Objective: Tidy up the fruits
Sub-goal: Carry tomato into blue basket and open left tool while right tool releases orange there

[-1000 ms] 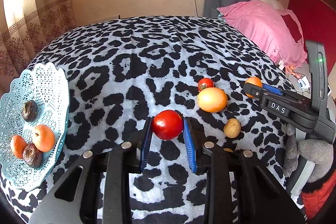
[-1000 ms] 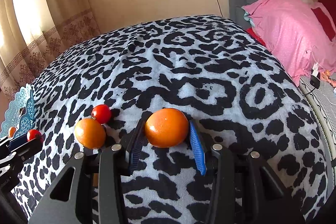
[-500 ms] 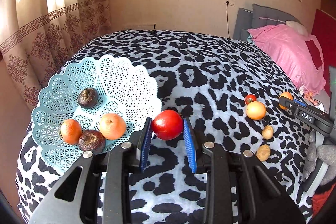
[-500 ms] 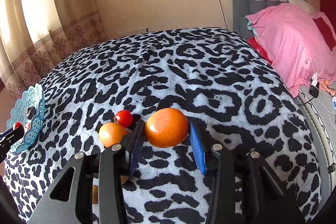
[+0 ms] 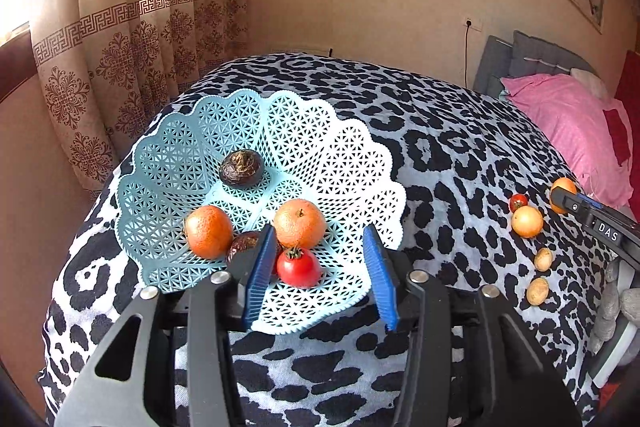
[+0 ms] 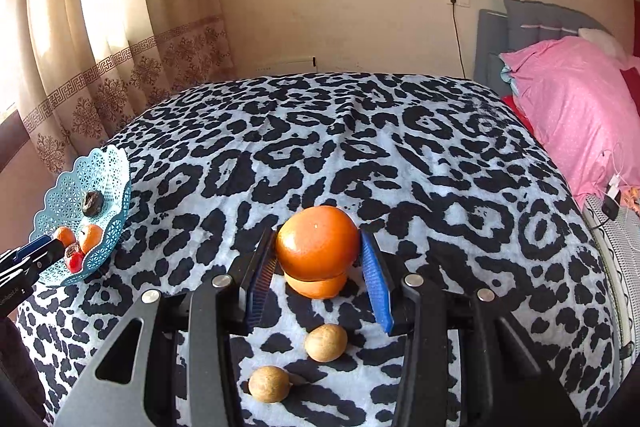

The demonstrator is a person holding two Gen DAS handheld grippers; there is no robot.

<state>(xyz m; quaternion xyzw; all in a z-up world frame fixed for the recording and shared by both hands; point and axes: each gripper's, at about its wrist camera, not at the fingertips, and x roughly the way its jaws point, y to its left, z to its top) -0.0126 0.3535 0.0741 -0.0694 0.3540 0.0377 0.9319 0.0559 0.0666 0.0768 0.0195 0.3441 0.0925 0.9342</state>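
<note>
My left gripper (image 5: pixel 320 279) is open just above the near side of the light blue lattice basket (image 5: pixel 172 131). A red tomato (image 5: pixel 298 267) lies in the basket between the fingers, touching neither. Two oranges (image 5: pixel 299 223) and two dark wrinkled fruits (image 5: pixel 241 169) also sit in the basket. My right gripper (image 6: pixel 318 267) is shut on a large orange (image 6: pixel 318 239), held over the bed. A second orange (image 6: pixel 318 287) lies partly hidden right below it. Two small brown fruits (image 6: pixel 326 342) lie nearer to me.
A leopard-print bedspread (image 6: pixel 360 155) covers the bed. A small tomato (image 5: pixel 518 202) lies loose at the right. The basket (image 6: pixel 80 187) sits near the bed's left edge, by the curtains (image 5: pixel 120 47). Pink pillows (image 6: pixel 572 99) are at the far right.
My left gripper moved over the basket and opened, and the tomato now lies in the basket. My right gripper drew back with its orange, over the second orange.
</note>
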